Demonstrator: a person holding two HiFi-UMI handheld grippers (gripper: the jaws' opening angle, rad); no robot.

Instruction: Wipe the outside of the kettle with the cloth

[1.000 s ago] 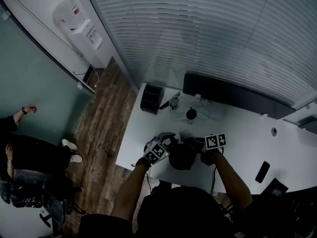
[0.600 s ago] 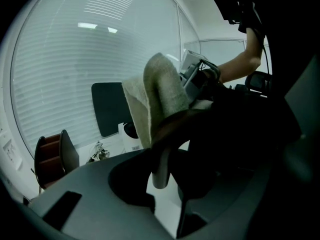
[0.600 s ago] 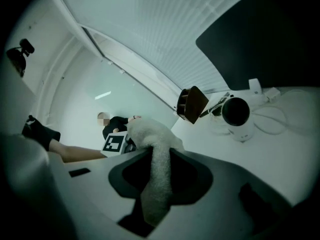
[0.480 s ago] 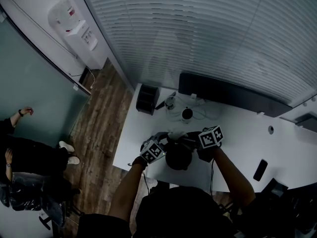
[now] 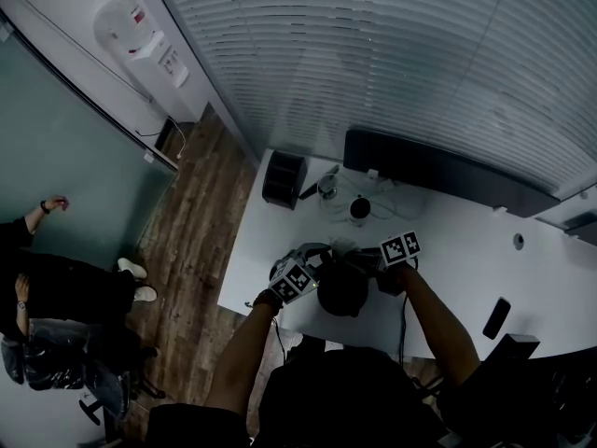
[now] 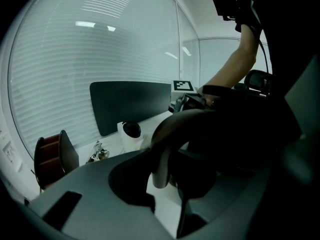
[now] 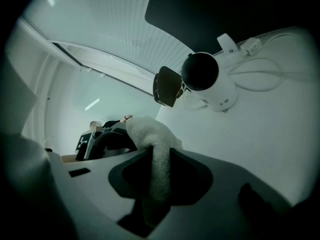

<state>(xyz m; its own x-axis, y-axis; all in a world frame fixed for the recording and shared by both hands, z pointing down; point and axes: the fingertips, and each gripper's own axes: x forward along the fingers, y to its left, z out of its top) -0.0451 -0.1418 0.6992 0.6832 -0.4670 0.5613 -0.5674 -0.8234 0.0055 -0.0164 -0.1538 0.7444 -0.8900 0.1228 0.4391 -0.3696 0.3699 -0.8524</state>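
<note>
On a white counter (image 5: 457, 236), a dark kettle (image 5: 342, 290) stands near the front edge, between a person's two hands. The left tool (image 6: 170, 176) has its jaws set wide around the kettle's arched handle and grips it. The right tool (image 7: 157, 179) is clamped on a white cloth (image 7: 152, 139), which bunches up above its jaws, just beside the kettle. Farther back on the counter stands a white cup (image 7: 212, 86) with a dark top.

Black kettle (image 5: 342, 290), white terry cloth (image 7: 152, 134), white table (image 5: 466, 269), black-and-white square-marked cubes (image 5: 293, 284), black monitor (image 5: 438, 177), brown plank-grained floor (image 5: 191, 222), pale horizontally striped blinds (image 5: 373, 54), white dispenser (image 5: 140, 40).
</note>
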